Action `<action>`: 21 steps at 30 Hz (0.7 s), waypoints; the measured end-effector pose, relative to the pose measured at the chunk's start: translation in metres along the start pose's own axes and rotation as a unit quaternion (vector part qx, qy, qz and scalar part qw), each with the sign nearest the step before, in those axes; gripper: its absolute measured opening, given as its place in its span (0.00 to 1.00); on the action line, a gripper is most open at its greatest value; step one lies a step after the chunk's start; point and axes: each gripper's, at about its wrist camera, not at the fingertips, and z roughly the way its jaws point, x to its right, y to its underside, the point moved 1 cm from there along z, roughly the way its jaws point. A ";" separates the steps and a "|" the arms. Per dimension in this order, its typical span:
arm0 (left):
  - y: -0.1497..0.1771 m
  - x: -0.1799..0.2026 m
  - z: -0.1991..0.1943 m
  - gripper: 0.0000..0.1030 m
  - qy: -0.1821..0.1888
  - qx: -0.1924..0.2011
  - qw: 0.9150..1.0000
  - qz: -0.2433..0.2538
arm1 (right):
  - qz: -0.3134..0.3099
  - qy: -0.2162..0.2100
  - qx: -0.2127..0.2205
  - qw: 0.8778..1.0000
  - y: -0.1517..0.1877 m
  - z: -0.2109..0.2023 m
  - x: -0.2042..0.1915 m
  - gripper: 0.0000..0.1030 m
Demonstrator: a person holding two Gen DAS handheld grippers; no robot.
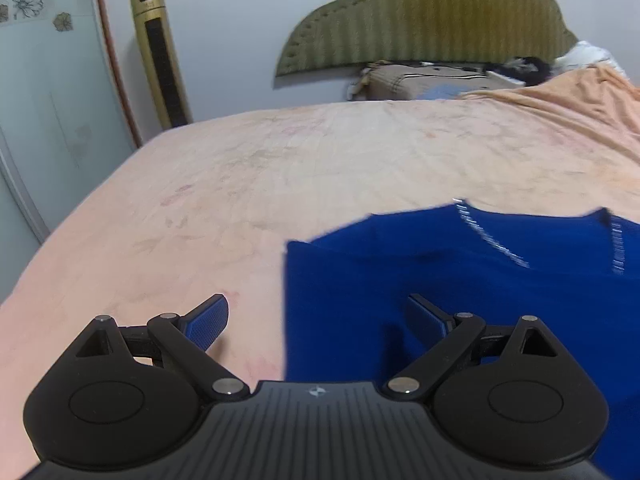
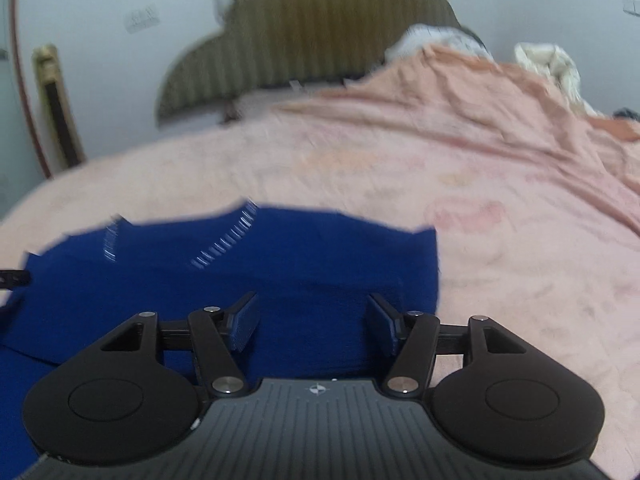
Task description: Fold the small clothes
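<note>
Blue garment [image 1: 460,300] lies flat on pink bed [image 1: 280,160]. Left gripper [image 1: 316,322] jaws spread wide over its left edge; right gripper [image 2: 312,322] jaws apart w/ nothing held, above cloth.

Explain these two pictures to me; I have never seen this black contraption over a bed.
No robot here: a person holds a two-fingered tool in each hand, and a camera on each looks forward along its fingers. One picture comes from the left gripper, the other from the right gripper. Both sets of jaws stand open and hold nothing. A blue garment with silvery neckline trim lies spread on the pink bedsheet. The left gripper is over the garment's edge, the right one over the cloth itself. Behind stands an olive headboard.
</note>
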 end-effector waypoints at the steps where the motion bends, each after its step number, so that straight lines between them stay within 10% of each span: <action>1: 0.003 0.003 -0.004 0.93 0.010 -0.009 1.000 0.000 | -0.008 -0.008 0.005 1.000 0.002 -0.005 -0.003 0.76; 9: 0.041 0.039 -0.040 0.93 0.052 -0.062 0.996 0.025 | 0.000 -0.033 -0.021 0.999 0.020 -0.041 -0.009 0.81; 14: 0.063 0.048 -0.064 0.93 0.053 -0.069 0.996 0.034 | 0.026 -0.125 -0.023 0.992 0.019 -0.095 0.003 0.92; 18: 0.078 0.051 -0.080 0.93 0.046 -0.071 0.996 0.039 | 0.126 -0.253 -0.037 0.958 0.028 -0.120 0.022 0.98; 21: 0.087 0.051 -0.091 0.93 0.042 -0.069 0.996 0.048 | 0.069 -0.156 -0.043 0.984 0.039 -0.133 0.010 1.00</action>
